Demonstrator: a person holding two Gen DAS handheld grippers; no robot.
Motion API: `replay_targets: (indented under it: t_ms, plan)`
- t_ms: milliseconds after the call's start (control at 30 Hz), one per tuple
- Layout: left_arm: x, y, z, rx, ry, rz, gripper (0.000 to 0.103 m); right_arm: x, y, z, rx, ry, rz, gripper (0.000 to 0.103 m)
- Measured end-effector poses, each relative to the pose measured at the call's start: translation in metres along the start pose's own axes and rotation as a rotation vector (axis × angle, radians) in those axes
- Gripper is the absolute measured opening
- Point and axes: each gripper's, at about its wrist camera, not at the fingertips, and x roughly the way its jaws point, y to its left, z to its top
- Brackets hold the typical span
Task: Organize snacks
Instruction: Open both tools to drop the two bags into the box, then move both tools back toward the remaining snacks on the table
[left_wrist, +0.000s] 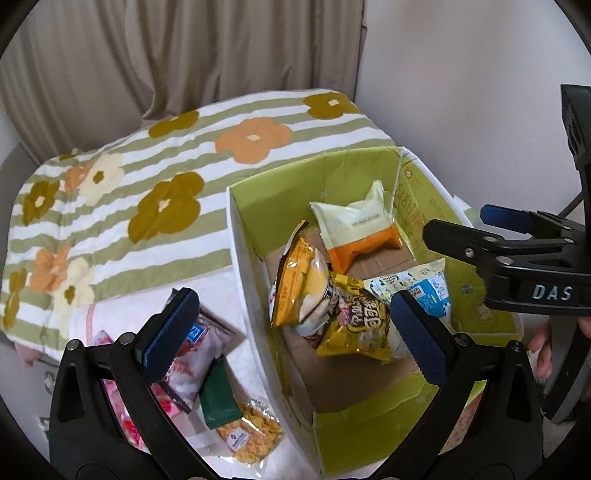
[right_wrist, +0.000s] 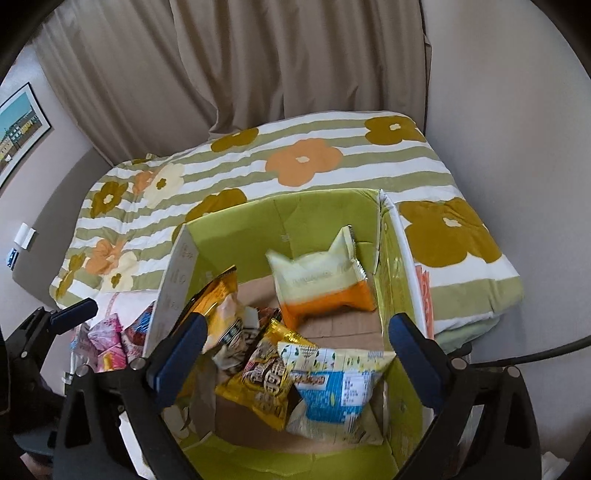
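Note:
A green-lined cardboard box (left_wrist: 258, 192) (right_wrist: 236, 221) stands open on the bed. In it lie a white and orange bag (left_wrist: 360, 229) (right_wrist: 321, 284), a yellow chip bag (left_wrist: 301, 284) (right_wrist: 218, 306), a gold bag (left_wrist: 360, 325) (right_wrist: 266, 373) and a white and blue bag (left_wrist: 428, 291) (right_wrist: 336, 391). My left gripper (left_wrist: 295, 332) is open and empty above the box's left wall. My right gripper (right_wrist: 295, 354) is open and empty over the box; it also shows in the left wrist view (left_wrist: 509, 251). Left of the box lie a white and red bag (left_wrist: 195, 350), a green packet (left_wrist: 218, 398) and a noodle bag (left_wrist: 251, 439).
A striped flower quilt (left_wrist: 147, 177) (right_wrist: 332, 162) covers the bed behind the box. Pink snack packs (right_wrist: 107, 343) lie left of the box. Beige curtains (right_wrist: 258, 55) hang behind. A wall (left_wrist: 480, 92) stands at the right, a framed picture (right_wrist: 18, 125) at the left.

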Motion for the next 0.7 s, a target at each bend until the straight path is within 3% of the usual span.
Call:
replay_targets:
  t_ms: [400, 700]
  plan:
    - [-0.056, 0.004, -0.039, -0.094, -0.036, 0.057, 0.103, -0.048, 0.019, -0.021, -0.099, -0.035, 0.072, 0.098]
    - [-0.11, 0.057, -0.092, -0.206, -0.056, 0.135, 0.103, -0.071, 0.059, -0.047, -0.179, -0.053, 0.165, 0.098]
